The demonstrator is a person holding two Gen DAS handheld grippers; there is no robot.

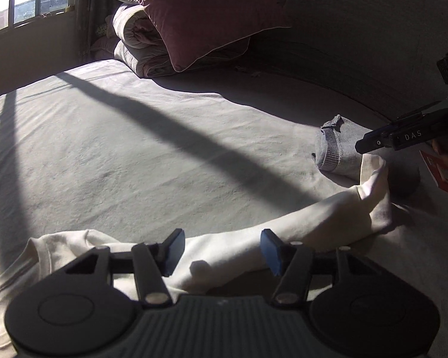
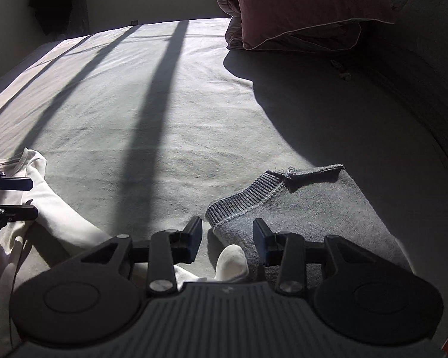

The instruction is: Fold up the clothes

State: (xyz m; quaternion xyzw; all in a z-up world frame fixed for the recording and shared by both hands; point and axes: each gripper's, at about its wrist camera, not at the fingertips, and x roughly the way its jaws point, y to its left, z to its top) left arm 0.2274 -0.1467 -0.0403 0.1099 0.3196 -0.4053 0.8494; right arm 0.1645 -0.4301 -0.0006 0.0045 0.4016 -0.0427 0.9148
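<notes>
White shirt lower frame, plain. Grey knit sweater lower right, ribbed hem striped dark and light grey. Bed sheet pale grey, dark shadow bands across. Pillow maroon, pale piping, upper frame. Tongs pads blue.

A white long-sleeved shirt lay loosely spread on my bed sheet, its ribbed collar at the near left and one sleeve stretched out to the right, unfolded and wrinkled. The sleeve's cuff end reached the grey knitted garment and seemed to rest on its near edge. That grey piece lay folded flat on the sheet, to the right of the shirt, with a darker ribbed band along its left edge and a frayed corner at the far side.
</notes>
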